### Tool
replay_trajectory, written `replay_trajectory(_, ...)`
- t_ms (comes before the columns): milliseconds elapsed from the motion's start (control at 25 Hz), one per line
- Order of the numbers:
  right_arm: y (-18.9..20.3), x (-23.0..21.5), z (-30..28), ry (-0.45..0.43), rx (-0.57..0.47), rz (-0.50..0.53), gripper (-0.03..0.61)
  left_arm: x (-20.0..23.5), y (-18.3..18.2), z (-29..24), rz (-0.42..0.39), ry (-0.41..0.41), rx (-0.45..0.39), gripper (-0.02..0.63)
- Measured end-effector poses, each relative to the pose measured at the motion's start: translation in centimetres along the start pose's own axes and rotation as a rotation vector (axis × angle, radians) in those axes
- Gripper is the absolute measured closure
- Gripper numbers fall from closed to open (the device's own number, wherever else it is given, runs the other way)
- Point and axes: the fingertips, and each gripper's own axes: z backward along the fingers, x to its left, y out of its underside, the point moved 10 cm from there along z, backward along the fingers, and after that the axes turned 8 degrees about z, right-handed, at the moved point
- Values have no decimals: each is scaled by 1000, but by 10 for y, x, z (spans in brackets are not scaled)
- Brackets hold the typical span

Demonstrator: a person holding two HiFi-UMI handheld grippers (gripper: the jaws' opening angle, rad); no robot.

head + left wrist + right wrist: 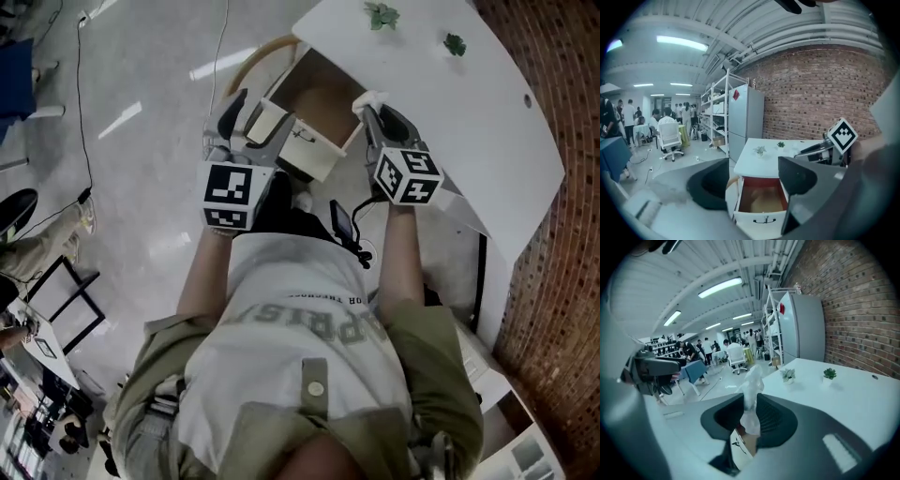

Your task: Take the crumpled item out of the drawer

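Right gripper view first: the right tongs (pixel 751 414) are closed narrow on the crumpled item (pixel 752 380), a white wad pinched low down, its long axis running straight out past the tips. In the head view we find that wad up by the near edge of the white surface (pixel 450 112), over the right-hand corner of the open drawer (pixel 314 155) and, as far as we can tell, clear of it. So the item lies dead ahead of the right tongs, in their grip. The surface spreads ahead and to their right, and the drawer sits below and to their left. The left tongs (pixel 754 180) stand wide with nothing between them — only the drawer's brown floor shows beyond, and it looks bare. We judge the taking-out as good as done. Any setting down falls to the right hand, since the surface is just beside it.
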Motion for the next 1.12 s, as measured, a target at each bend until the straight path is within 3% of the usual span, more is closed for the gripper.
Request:
replay_trajectory(360,-44,11,81,76,-280,-34,491,-17,-43,12,-86,24,-135,272)
replay_trajectory(600,-55,22,120,156,-467,-69,491,-26,-58,18,-127,30,-183,330)
replay_trajectory(960,-63,35,140,233,-530,-1,491,-33,-68,22,-149,40,-224,491)
replay_trajectory(1120,-65,31,144,252,-545,15,491,-36,-70,18,-155,41,-235,524)
